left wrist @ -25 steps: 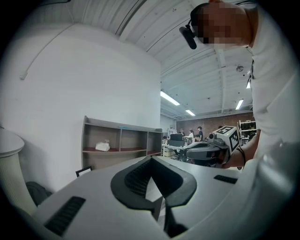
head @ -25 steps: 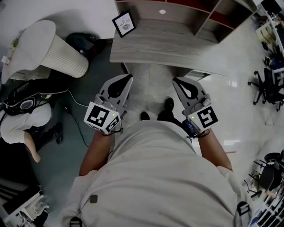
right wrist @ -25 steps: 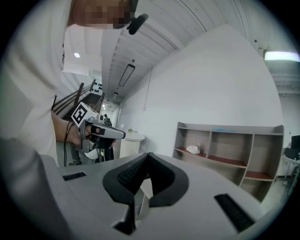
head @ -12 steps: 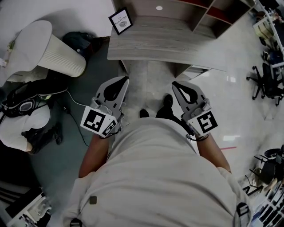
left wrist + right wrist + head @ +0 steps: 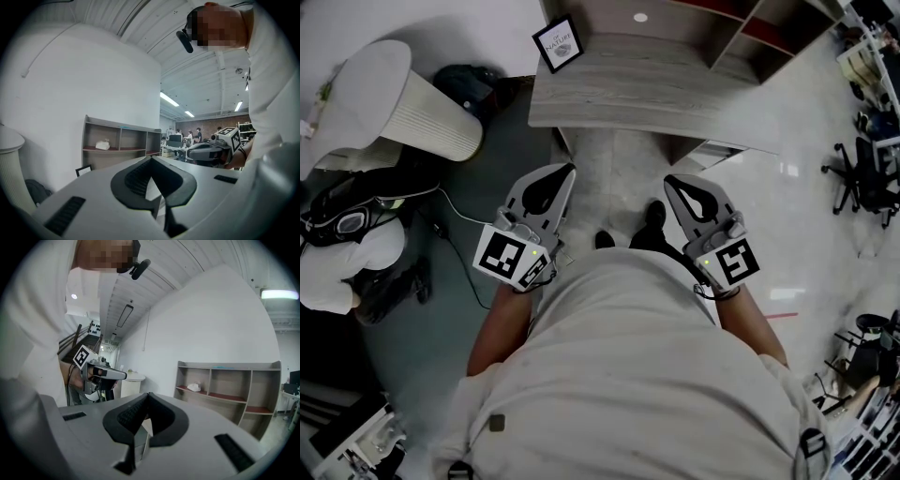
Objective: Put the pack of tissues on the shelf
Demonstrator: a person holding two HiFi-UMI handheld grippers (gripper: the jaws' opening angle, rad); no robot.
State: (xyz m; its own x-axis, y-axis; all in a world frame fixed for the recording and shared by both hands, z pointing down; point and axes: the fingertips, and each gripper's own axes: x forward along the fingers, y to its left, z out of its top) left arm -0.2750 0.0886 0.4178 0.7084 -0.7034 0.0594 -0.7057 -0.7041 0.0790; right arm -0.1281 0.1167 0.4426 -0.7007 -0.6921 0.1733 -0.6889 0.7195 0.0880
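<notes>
Barely anything has been moved since a second ago: in the head view the desk (image 5: 647, 94) and framed picture (image 5: 560, 44) sit slightly higher; the left gripper (image 5: 566, 172) and right gripper (image 5: 675, 178) are held shut and empty, well apart from the shelf (image 5: 684, 33).

In the left gripper view, what is judged to be the pack of tissues (image 5: 102, 145) is seen in the shelf's left compartment, small, white and lumpy.

In the right gripper view it lies likewise; if reached for with jaws closed, it could be shoved back.

R gripper (image 5: 149, 397) jaws together, nothing btwn, facing shelf (image 5: 229, 380) w/ small white item (image 5: 193, 387) on it.
</notes>
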